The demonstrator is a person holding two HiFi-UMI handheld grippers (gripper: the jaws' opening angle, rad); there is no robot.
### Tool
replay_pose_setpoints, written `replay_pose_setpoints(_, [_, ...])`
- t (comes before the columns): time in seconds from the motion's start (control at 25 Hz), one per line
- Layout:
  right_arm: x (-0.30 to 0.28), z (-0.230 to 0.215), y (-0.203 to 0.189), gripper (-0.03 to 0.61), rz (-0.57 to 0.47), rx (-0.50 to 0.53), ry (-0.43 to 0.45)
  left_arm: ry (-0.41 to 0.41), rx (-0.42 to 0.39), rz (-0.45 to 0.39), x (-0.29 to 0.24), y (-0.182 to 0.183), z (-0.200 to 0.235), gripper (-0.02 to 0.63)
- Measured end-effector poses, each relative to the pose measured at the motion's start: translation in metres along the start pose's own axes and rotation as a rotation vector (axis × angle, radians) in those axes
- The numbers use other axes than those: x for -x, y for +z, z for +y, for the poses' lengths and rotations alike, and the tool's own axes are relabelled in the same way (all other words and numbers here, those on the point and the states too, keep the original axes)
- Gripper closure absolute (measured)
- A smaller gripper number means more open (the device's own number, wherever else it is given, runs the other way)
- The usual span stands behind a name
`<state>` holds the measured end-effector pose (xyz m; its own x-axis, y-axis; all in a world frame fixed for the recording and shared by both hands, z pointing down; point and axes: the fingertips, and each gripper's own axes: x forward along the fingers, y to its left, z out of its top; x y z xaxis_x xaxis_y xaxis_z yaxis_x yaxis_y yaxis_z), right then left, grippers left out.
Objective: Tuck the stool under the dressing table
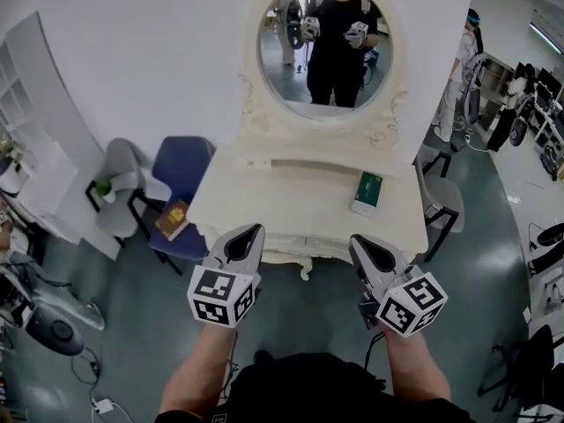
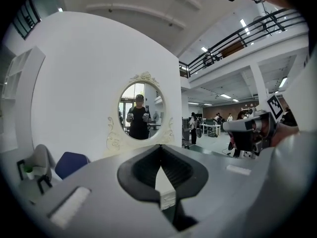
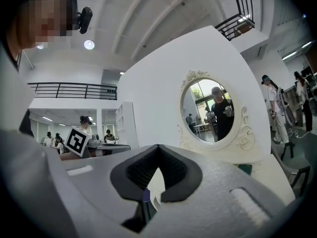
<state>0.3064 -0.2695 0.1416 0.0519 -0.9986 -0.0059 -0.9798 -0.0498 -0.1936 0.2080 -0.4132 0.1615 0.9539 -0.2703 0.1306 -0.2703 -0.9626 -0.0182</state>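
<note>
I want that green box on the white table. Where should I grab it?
Probably across its two long edges, coming straight down with the right gripper, which is nearer. The green box lies flat on the dressing table, so only its top and sides are free.

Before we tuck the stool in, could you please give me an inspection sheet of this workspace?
Surface: dressing table top mostly bare, oval mirror behind.
Job's things: stool, nothing seen.
Clutter: green box on the top's right; brown book on blue chair.
Grippers: left gripper and right gripper shut, empty, before the table.
Cables: cable with white plug on the floor at left.
Surroundings: grey chair beside the blue one; person standing at right.
</note>
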Motion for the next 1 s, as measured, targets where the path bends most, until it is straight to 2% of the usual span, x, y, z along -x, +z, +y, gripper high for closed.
replay_pose_setpoints(0.24, [-0.009, 0.008, -0.002, 0.577, 0.014, -0.003, -0.01, 0.07, -0.03, -0.02, 0.018, 0.003, 0.025, 0.595])
replay_pose_setpoints(0.52, [-0.016, 0.014, -0.018, 0.578, 0.042, -0.006, 0.019, 0.056, 0.007, 0.001, 0.019, -0.016, 0.022, 0.595])
replay_pose_setpoints(1.0, [-0.017, 0.011, -0.022, 0.578, 0.059, -0.007, 0.027, 0.064, 0.027, 0.011, 0.02, -0.02, 0.022, 0.595])
